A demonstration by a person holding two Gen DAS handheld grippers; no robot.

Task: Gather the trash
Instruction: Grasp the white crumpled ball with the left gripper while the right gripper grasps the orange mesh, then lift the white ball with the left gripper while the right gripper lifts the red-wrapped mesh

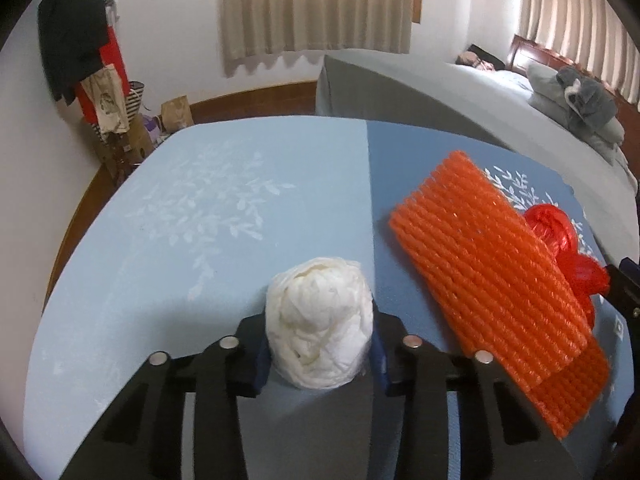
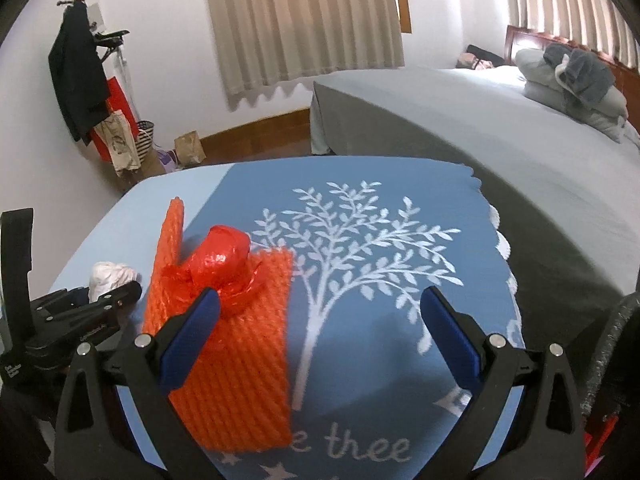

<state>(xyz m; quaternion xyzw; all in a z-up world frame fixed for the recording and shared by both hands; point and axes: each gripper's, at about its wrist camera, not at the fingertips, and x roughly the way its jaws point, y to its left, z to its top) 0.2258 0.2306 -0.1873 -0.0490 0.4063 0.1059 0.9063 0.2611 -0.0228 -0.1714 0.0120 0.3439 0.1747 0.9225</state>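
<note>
A crumpled white plastic wad [image 1: 320, 320] sits between the fingers of my left gripper [image 1: 318, 344], which is shut on it just above the blue cloth-covered table [image 1: 180, 240]. In the right wrist view the wad [image 2: 112, 276] shows at the left with the left gripper [image 2: 120, 296] around it. An orange foam net [image 1: 492, 280] lies to its right, with a knotted red plastic bag [image 1: 556, 236] on it. My right gripper [image 2: 320, 320] is open and empty, its left finger over the orange net [image 2: 236, 360] near the red bag [image 2: 224, 260].
A grey bed [image 2: 460, 128] with pillows stands behind and right of the table. A coat rack with clothes and bags [image 2: 96, 100] is at the far left wall. The table's scalloped right edge [image 2: 504, 248] is close to the bed.
</note>
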